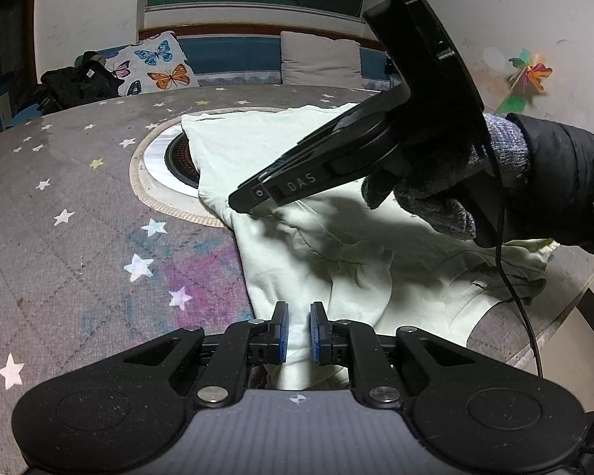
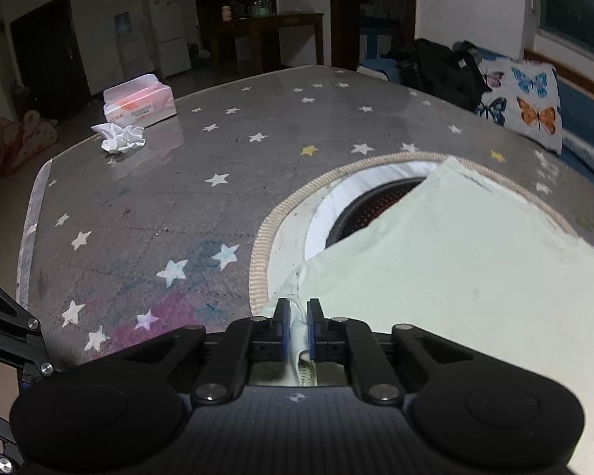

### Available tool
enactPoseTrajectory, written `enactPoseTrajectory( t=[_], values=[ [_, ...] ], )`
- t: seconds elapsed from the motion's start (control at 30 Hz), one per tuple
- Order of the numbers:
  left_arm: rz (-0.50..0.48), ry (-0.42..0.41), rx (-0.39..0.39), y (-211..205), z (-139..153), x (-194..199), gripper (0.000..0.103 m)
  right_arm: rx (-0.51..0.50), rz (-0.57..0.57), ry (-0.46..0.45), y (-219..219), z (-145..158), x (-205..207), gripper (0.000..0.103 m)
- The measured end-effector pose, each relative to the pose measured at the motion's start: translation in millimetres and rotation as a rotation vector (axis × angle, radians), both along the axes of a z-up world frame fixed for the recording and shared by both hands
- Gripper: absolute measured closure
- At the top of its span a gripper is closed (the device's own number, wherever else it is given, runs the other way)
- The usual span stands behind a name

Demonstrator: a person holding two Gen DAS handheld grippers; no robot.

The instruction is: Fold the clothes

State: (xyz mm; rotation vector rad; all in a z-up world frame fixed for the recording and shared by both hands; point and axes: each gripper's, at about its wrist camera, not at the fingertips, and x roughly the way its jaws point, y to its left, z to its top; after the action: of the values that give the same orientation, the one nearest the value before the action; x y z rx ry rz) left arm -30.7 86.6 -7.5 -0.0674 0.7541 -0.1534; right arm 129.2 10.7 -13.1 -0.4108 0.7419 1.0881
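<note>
A pale green garment (image 1: 297, 206) lies crumpled on a round table with a grey star-print cover (image 1: 79, 198). My left gripper (image 1: 299, 316) is over the garment's near edge, its blue pads (image 1: 283, 324) narrowly apart with cloth running between them. My right gripper (image 1: 241, 204), held by a gloved hand, comes in from the right and touches the garment's left edge. In the right wrist view the right gripper (image 2: 299, 314) is shut on a bunched edge of the garment (image 2: 455, 261), which spreads to the right.
A round dark heater opening (image 2: 360, 213) with a beige rim sits in the table's middle, partly under the garment. A tissue box (image 2: 138, 99) and crumpled tissue (image 2: 118, 136) lie at the far side. A butterfly pillow (image 1: 158, 63) and black bag (image 1: 71, 83) sit behind.
</note>
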Motion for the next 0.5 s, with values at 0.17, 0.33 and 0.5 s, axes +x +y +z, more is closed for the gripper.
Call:
enactPoseTrajectory(
  t=[0.17,0.33,0.5],
  values=[
    [-0.004,-0.002,0.01,-2,0,1,0.087,0.014,-0.004,0.004,3,-3,1,0.094],
    [-0.009,-0.003,0.029,-4,4,1,0.08,0.034,-0.014,0.026,-15,15,2,0.093],
    [0.005,-0.03,0.051,-3,11,3,0.074,-0.01,0.038,-0.031,-37,32,-19,0.092]
  ],
)
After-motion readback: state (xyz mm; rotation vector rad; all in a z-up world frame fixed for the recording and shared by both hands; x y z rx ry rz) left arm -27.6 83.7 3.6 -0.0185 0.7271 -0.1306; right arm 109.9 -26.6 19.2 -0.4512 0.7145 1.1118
